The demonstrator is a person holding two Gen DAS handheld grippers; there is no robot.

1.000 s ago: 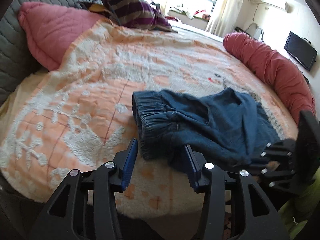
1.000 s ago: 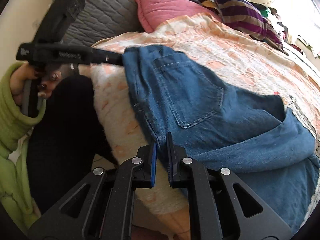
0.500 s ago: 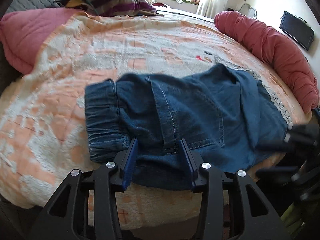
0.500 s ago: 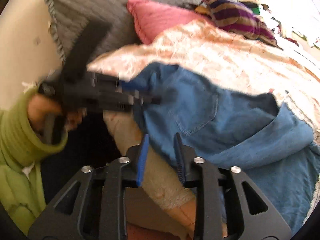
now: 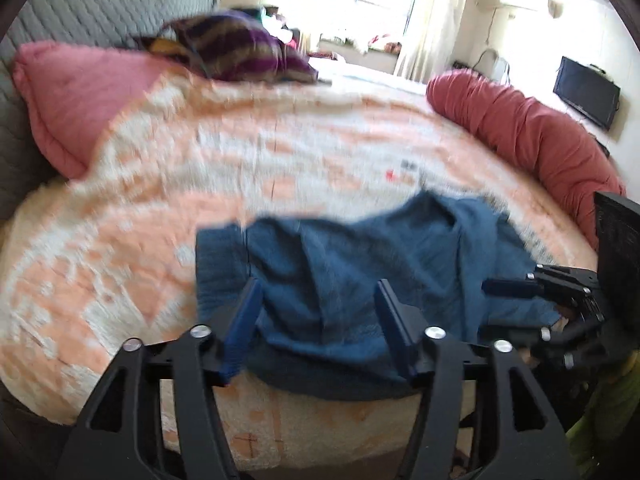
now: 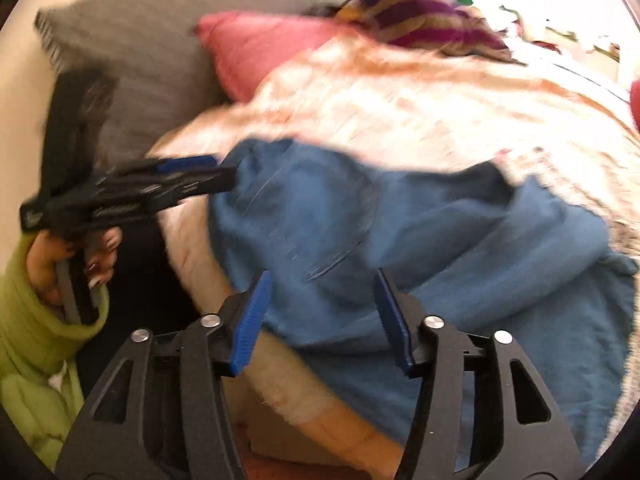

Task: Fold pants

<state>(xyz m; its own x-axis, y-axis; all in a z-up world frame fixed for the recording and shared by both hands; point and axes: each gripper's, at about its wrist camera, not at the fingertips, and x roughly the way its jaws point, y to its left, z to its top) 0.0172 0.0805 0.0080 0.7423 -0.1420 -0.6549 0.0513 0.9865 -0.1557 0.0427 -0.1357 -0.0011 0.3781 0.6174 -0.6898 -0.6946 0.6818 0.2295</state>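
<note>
Blue denim pants (image 5: 360, 264) lie folded in a rumpled pile near the front edge of the bed; they also fill the right wrist view (image 6: 400, 240). My left gripper (image 5: 316, 320) is open and empty, hovering over the pants' near edge beside the waistband. My right gripper (image 6: 320, 312) is open and empty above the pants near a back pocket (image 6: 332, 236). The right gripper also shows at the right of the left wrist view (image 5: 520, 292), and the left gripper at the left of the right wrist view (image 6: 192, 176). Both views are motion-blurred.
The bed has a peach and white blanket (image 5: 200, 184). A pink pillow (image 5: 76, 92), a striped cushion (image 5: 236, 48) and a grey headboard (image 5: 80, 4) are at the back left. A red bolster (image 5: 532, 132) runs along the right. My green sleeve (image 6: 36, 340) is at the left.
My right gripper let go of the pants edge and opened wide. My left gripper stayed open and pulled back. The pants now lie loose on the bed.
</note>
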